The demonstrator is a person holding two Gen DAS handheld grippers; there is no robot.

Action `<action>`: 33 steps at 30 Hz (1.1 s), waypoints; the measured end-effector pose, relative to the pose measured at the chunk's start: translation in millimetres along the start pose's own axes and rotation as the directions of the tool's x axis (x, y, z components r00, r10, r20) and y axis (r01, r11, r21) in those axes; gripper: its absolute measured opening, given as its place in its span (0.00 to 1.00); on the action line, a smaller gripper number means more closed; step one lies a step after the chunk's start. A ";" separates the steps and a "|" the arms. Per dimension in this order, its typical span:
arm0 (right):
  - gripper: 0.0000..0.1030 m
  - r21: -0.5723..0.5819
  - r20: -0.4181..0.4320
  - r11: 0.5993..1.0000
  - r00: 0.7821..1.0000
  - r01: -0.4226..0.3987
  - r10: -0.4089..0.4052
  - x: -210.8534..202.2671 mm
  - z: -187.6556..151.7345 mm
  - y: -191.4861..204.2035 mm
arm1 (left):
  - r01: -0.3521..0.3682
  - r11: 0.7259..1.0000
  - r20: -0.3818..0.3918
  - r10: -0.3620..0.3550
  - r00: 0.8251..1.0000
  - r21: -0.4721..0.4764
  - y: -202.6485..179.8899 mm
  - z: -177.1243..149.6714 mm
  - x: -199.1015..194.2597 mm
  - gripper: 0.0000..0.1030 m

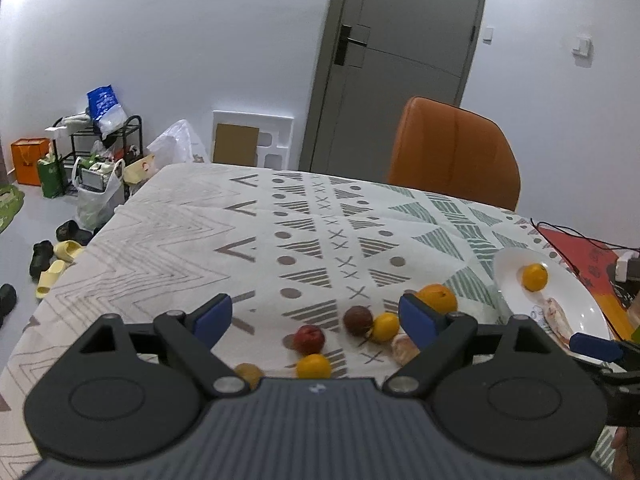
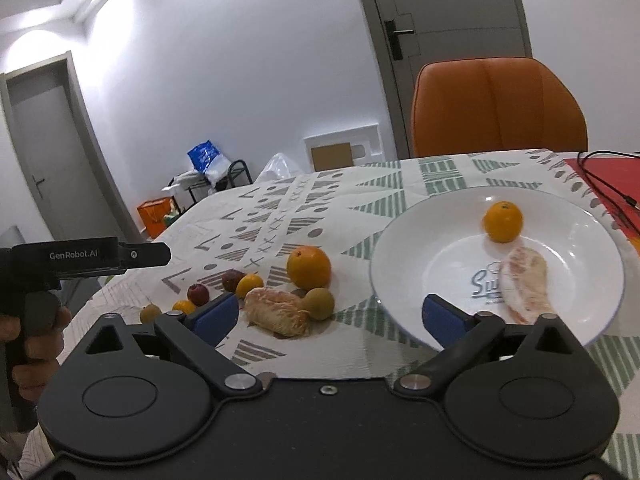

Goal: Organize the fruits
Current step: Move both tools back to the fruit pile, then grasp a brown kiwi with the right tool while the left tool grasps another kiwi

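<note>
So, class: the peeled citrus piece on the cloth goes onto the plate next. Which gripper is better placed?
Probably the right gripper: open, with the peeled citrus piece just ahead and the plate alongside. The left gripper faces the small fruits.

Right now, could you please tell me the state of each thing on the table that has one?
Left gripper: open, empty.
Right gripper: open, empty.
Plate: holds a small orange and a peeled segment.
Big orange: whole, on the cloth.
Peeled citrus: skinless, on the cloth.
Door: shut.

Table point(image 2: 352, 184): fruits point(image 2: 309, 267), plate point(image 2: 600, 236).
</note>
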State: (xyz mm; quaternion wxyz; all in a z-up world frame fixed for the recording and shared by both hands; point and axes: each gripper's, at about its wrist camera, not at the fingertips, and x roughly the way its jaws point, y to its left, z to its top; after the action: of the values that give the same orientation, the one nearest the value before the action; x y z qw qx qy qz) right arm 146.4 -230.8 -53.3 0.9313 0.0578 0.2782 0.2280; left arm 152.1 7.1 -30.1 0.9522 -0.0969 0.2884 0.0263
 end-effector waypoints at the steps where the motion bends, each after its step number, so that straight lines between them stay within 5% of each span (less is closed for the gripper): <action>1: 0.92 -0.003 -0.004 1.000 1.000 -0.004 0.004 1.2 0.4 2.4 | -0.003 1.000 -0.001 0.003 1.000 -0.007 3.5 -1.6 0.3 0.86; 10: 0.75 -0.041 -0.045 0.999 0.999 -0.004 0.003 16.9 2.4 17.6 | 0.005 0.998 -0.038 -0.007 0.999 -0.055 27.8 -17.5 4.0 0.79; 23: 0.38 -0.080 -0.105 0.996 0.994 0.035 -0.043 46.3 3.7 24.9 | -0.007 0.991 -0.081 -0.004 0.997 -0.136 58.4 -33.9 11.5 0.48; 29: 0.32 -0.081 -0.112 0.994 0.990 0.072 -0.081 57.0 4.8 21.9 | 0.045 0.987 -0.083 -0.058 0.995 -0.152 62.9 -35.8 14.8 0.23; 33: 0.31 -0.100 -0.116 0.992 0.989 0.078 -0.089 61.8 6.1 26.7 | 0.053 0.988 -0.084 -0.066 0.994 -0.147 62.1 -35.0 15.3 0.23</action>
State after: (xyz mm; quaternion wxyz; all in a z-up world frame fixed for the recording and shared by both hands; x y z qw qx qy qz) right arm 185.1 -178.7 -72.4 0.9233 -0.0121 0.3247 0.2049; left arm 139.3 60.9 -77.7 0.9293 -0.1752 0.3247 0.0144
